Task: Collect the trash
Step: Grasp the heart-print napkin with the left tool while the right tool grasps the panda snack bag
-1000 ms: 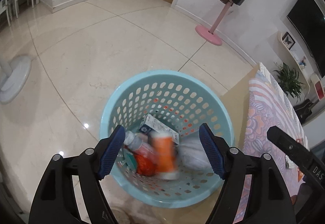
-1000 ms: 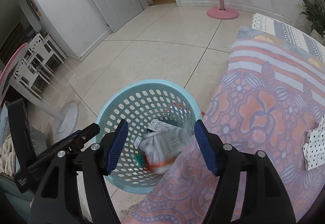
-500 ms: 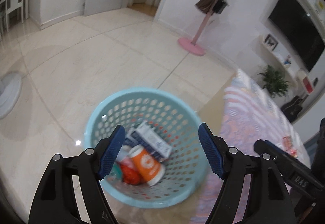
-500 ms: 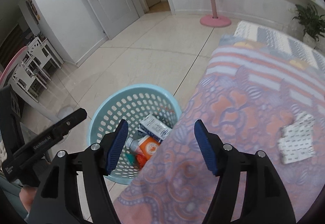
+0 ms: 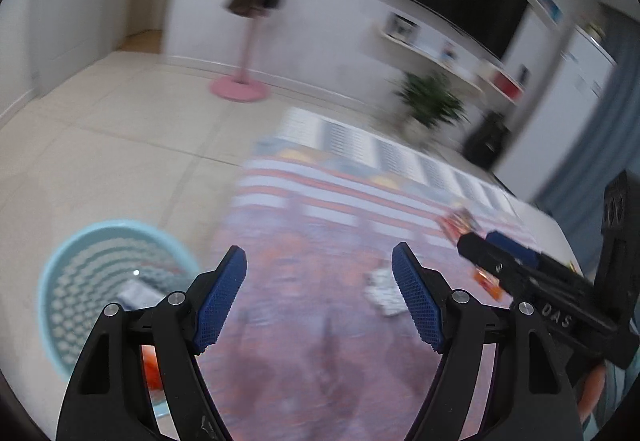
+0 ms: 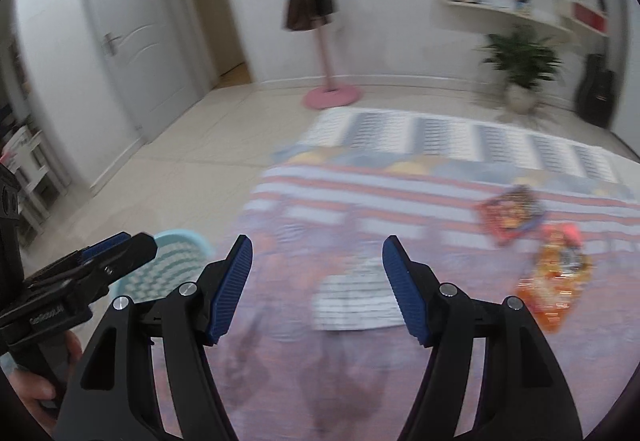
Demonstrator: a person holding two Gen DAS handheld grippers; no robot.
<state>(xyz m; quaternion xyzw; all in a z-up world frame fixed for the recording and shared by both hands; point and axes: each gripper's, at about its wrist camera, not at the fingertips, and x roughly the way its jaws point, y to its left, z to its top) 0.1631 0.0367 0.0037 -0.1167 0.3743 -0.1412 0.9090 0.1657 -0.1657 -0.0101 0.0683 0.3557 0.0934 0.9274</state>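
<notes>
Both views blurred. Left gripper wide open, nothing btwn its blue pads, over the near part of the patterned cloth. Right gripper also wide open & empty, above the same cloth. Basket, pale blue w/ holes, sits on the floor at the cloth's left edge; some trash inside, incl. a white box and something orange, details too smeared to tell. On the cloth: white dotted wrapper just ahead of the right gripper, orange packet to its right, red-blue packet farther back. All three lie apart. Pink stand w/ bags and a plant by the far wall.
</notes>
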